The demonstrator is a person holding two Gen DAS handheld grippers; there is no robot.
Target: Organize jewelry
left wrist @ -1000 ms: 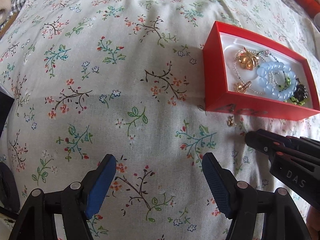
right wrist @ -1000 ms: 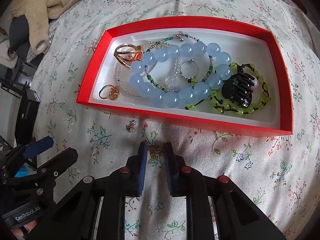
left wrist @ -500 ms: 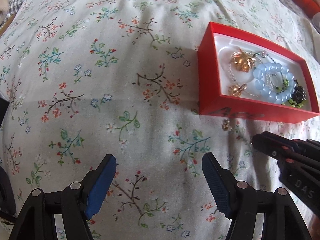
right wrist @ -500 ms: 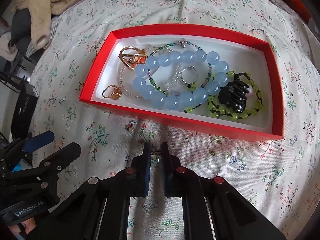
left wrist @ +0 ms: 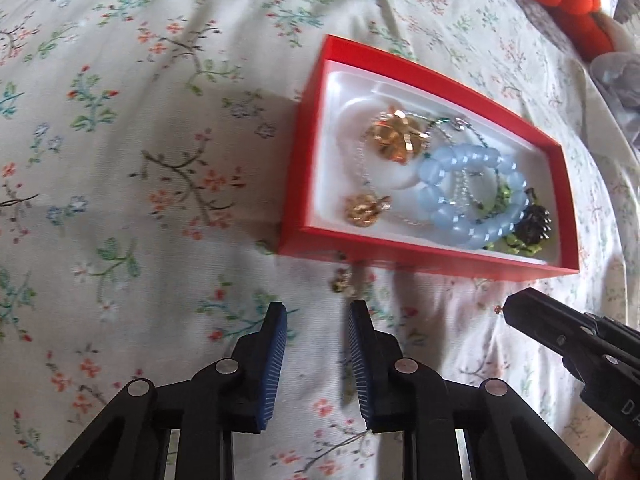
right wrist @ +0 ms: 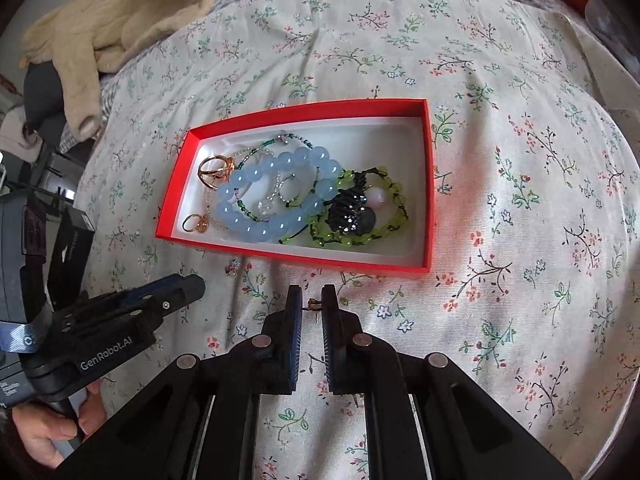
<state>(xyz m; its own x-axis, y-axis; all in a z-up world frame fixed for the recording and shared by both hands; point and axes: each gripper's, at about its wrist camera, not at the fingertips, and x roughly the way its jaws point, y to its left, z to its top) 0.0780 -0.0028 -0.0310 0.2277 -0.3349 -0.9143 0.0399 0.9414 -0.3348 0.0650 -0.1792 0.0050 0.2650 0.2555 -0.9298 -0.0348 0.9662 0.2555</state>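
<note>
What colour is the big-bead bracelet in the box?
Pale translucent blue; the bracelet shows best in the right wrist view.

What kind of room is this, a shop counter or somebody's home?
Most likely a home, probably a bedroom. The red box of jewelry sits on soft, rumpled floral bedding, not a hard counter, and a cream knitted garment lies heaped at the far edge.

Glossy blue beads (right wrist: 280, 196), matt cloth (right wrist: 520, 160)

Home bedroom, looks like. Floral bedsheet (right wrist: 500, 128) w/ beige knit sweater (right wrist: 116, 20) at 11 o'clock. Orange plush (left wrist: 576, 4) at 1 o'clock.
</note>
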